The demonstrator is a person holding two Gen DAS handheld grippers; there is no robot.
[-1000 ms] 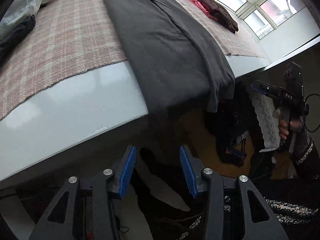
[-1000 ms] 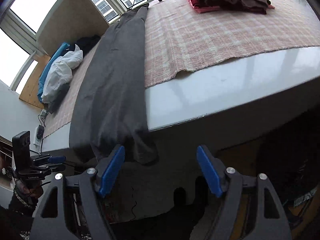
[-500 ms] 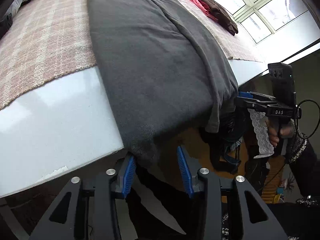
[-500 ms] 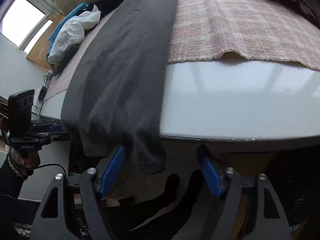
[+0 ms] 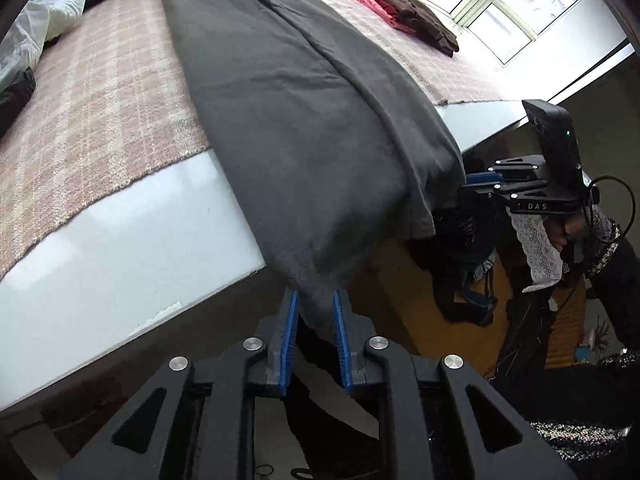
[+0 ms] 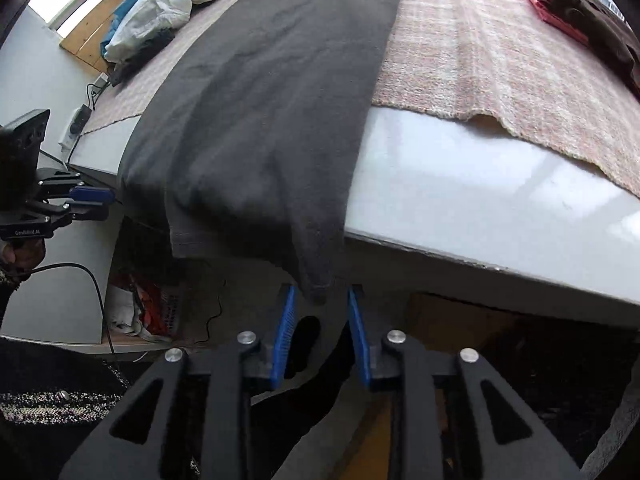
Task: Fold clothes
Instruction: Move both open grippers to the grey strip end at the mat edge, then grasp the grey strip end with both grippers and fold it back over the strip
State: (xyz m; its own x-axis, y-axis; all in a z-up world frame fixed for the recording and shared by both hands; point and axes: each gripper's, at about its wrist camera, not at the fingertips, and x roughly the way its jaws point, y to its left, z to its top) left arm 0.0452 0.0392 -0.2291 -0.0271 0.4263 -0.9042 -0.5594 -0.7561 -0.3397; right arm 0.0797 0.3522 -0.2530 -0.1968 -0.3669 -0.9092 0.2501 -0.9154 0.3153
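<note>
A long dark grey garment lies lengthwise on the table and hangs over its near edge; it also shows in the right wrist view. My left gripper has its blue pads closed in on the left hanging corner of the garment. My right gripper is below the right hanging corner, whose tip sits between the blue pads with a gap on each side. Each gripper shows in the other's view: the right one, the left one.
A pink checked cloth covers the white table. Folded brown and red clothes lie at the far right. A heap of white and blue clothes lies at the far left. Clothes and cables lie on the floor.
Both grippers have moved up to the hanging edge of the grey garment. The left jaws have narrowed onto its corner. The right jaws have narrowed around the other corner.
</note>
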